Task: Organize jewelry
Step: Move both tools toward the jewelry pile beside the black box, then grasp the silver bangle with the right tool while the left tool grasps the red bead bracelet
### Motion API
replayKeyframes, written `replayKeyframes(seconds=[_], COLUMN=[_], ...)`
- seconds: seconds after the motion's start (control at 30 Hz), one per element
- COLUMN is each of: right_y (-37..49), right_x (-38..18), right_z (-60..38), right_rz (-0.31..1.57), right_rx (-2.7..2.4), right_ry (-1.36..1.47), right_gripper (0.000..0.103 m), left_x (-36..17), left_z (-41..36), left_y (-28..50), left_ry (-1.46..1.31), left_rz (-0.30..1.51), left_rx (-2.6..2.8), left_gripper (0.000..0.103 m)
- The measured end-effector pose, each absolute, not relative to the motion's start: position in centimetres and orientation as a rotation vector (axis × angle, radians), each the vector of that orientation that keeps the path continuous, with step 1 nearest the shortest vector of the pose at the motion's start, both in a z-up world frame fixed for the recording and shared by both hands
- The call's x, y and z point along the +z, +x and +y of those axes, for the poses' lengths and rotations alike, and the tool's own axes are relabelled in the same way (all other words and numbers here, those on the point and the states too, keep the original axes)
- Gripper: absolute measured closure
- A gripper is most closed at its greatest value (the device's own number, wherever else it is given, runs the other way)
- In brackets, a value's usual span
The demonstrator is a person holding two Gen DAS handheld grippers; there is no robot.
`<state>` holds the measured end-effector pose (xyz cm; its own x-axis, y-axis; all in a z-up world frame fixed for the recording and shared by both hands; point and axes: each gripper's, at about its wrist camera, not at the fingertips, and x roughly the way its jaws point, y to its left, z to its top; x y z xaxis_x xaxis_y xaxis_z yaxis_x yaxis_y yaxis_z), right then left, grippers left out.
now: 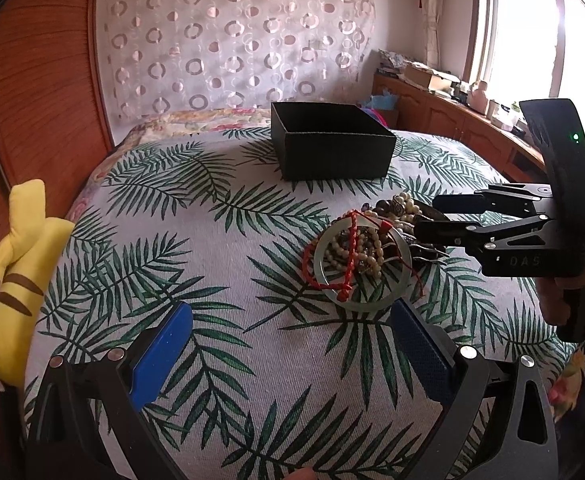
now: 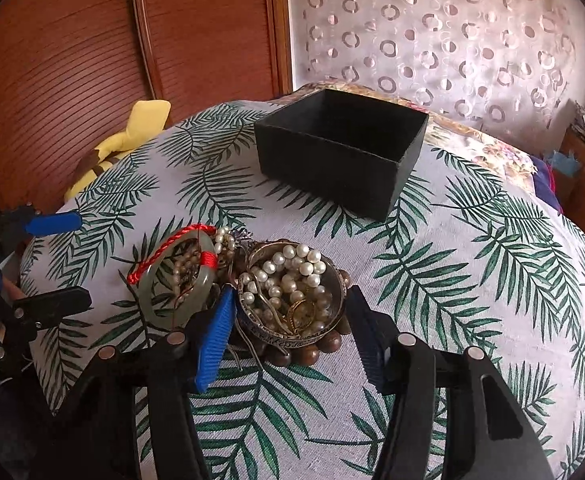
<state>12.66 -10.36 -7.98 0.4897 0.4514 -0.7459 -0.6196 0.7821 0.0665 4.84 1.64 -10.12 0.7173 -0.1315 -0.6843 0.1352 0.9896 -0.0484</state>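
A pile of jewelry lies on the leaf-print cloth: a pale jade bangle [image 1: 334,288] [image 2: 160,300] with a red cord [image 2: 164,246], pearl strands [image 2: 292,272], a silver bangle [image 2: 292,338] and brown wooden beads [image 2: 312,354]. An open black box [image 1: 332,156] [image 2: 332,152] stands behind the pile. My left gripper [image 1: 288,336] is open, just in front of the jade bangle. My right gripper [image 2: 288,340] [image 1: 428,214] is open, its fingers on either side of the silver bangle and pearls.
A yellow plush toy [image 1: 16,264] [image 2: 120,144] lies at the bed's left edge by the wooden headboard [image 1: 44,80]. A cabinet with clutter [image 1: 432,92] runs along the window on the right. A floral blanket [image 1: 196,120] lies behind the box.
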Motion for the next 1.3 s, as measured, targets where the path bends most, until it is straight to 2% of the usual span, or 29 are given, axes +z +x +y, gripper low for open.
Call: replayKeyframes(seconds=[0.1,0.2,0.3,0.37,0.67,1.1,1.13,1.23,1.3], right_y=[12.8,13.4,14.1,14.2,13.0,11.7,11.6,11.3,11.2], right_x=[-8.1,-8.1,-8.3,-8.2,-6.5,-5.5,-5.5,-5.5,-5.6], right_z=[-9.9,-9.7,-9.7,-9.8,-10.0,-13.5,-13.8,-14.2,-14.1], right_rz=[0.837,0.833,0.857,0.857,0.734,0.738,0.739,0.741,0.743], right_rx=[0.661,0.657,0.684,0.705,0.599,0.546,0.544,0.544,0.546], right_ry=[-0.232,-0.243,-0.23,-0.229,-0.318,-0.251,-0.246,-0.228,-0.22], right_gripper=[0.043,0.036,0.036,0.042,0.043,0.042,0.042,0.042,0.042], left_x=[-10.2,-10.3,-10.4,-10.5,-10.5,-11.2,-11.1,-10.7,-10.5], left_z=[1.6,1.5,1.4,1.2,0.7,-1.6,-1.7,-1.3,-1.1], left_y=[4.8,4.8,4.8,4.9,6.2,9.4,9.5,9.7,9.8], left_ry=[0.005,0.007,0.01,0.013,0.011,0.032,0.026,-0.002,-0.001], left_rz=[0.757,0.756,0.758,0.76,0.795,0.867,0.864,0.853,0.851], left_rx=[-0.149,-0.151,-0.157,-0.163,-0.207,-0.311,-0.314,-0.318,-0.311], left_gripper=[0.008,0.008,0.008,0.008,0.008,0.008,0.01,0.028,0.045])
